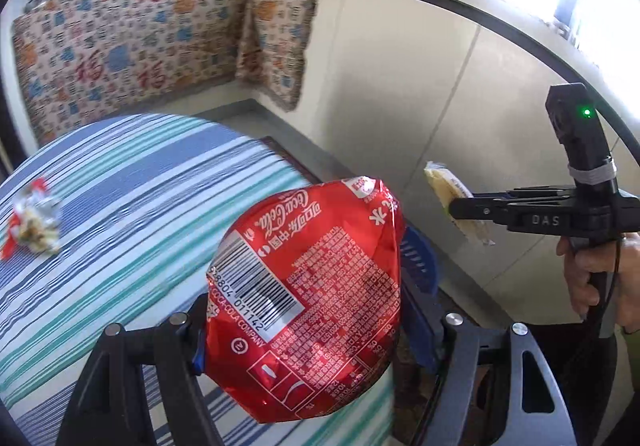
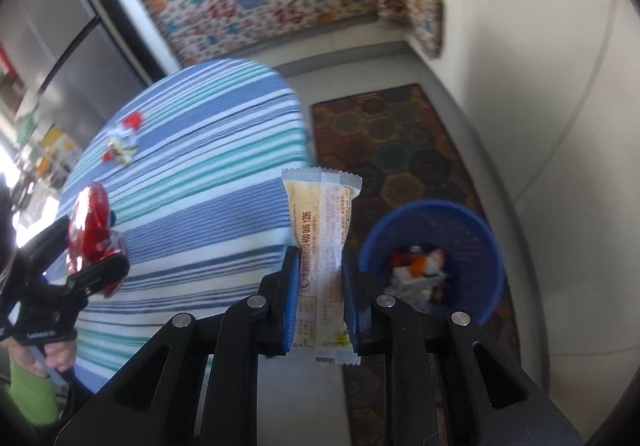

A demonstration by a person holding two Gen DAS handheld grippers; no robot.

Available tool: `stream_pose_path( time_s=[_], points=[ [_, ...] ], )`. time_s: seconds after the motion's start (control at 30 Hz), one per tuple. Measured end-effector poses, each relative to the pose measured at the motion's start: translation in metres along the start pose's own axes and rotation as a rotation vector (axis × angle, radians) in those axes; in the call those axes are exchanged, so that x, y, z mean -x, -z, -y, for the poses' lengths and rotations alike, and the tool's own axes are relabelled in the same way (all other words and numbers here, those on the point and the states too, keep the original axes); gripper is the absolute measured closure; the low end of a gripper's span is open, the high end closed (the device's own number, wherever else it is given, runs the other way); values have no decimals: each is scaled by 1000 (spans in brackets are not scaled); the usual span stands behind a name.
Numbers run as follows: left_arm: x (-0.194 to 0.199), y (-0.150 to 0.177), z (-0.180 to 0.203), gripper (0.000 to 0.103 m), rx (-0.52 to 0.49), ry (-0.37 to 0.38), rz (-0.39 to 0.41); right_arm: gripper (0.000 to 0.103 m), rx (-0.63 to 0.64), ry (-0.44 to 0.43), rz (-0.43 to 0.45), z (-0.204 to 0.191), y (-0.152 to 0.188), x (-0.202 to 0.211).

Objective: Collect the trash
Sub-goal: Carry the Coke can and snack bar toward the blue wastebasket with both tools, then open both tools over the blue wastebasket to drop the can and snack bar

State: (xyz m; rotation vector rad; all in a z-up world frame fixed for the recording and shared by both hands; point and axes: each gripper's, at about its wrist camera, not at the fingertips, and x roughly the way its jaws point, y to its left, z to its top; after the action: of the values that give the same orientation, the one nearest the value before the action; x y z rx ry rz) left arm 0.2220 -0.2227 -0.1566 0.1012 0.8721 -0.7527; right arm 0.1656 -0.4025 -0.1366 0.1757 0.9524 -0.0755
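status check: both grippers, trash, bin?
Left hand-held gripper shut on red Coca-Cola label. Right hand-held gripper shut on snack wrapper. Blue bin below right, unobstructed. Crumpled wrapper on table.

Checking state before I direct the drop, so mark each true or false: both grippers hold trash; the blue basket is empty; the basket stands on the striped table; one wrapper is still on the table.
1. Both grippers hold trash: true. The left gripper is shut on the crumpled red Coca-Cola label; the right gripper is shut on the pale yellow snack wrapper.
2. The blue plastic basket is empty: false, trash lies inside.
3. The basket stands on the striped tablecloth: false, it stands on the patterned floor rug.
4. A crumpled red-and-silver wrapper lies on the table: true.
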Motion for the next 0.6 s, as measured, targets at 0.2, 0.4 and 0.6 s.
stream_pose_path(
  time_s=[0.2,0.4,0.6],
  points=[
    [-57,-30,54,28,-55,64,-41,83,-107,64,14,63,2,-1],
    [-120,-44,87,27,-78,92,-83,83,-201,88,9,113,4,-22],
    [-173,-46,101,27,-94,86,-134,83,-258,77,-2,147,4,-45]
  ],
)
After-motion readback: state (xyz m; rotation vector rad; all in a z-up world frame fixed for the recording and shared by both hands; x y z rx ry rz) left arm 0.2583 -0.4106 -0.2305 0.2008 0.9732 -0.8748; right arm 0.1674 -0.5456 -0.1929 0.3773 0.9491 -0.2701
